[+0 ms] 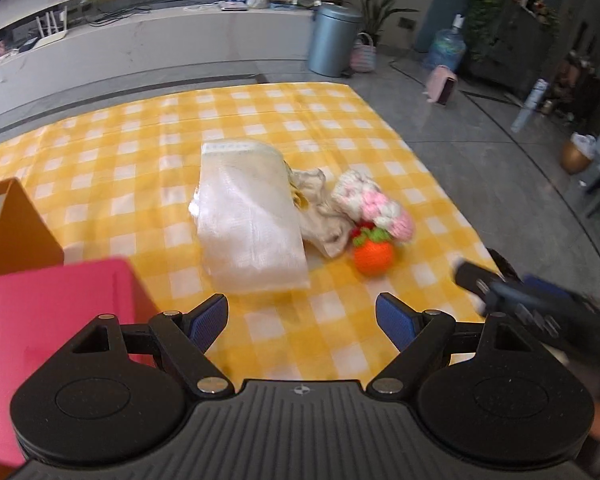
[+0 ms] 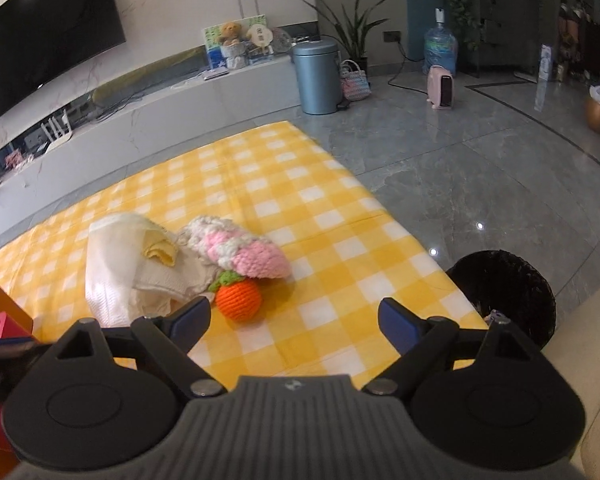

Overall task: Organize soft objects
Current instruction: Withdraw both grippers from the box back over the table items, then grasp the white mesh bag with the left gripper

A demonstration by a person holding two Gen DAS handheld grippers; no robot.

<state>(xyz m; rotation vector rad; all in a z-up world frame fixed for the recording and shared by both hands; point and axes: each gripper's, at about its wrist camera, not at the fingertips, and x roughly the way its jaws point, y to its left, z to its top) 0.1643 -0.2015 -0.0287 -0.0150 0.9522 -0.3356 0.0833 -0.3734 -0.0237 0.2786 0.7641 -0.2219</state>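
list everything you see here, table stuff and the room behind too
white mesh bag: one, translucent white, lying mid-table
beige cloth: one, crumpled, right of the bag
pink and white crocheted piece: one, resting on the cloth
orange crocheted ball with green leaves: one, nearest the claws
yellow checked tablecloth: one, covering the table
orange box with pink inside: one, left table edge
blue-grey bin: one, by the white counter
water bottle: one, blue, on the floor
pink heater: one, on the floor
left claw: open, empty
right claw: open, empty
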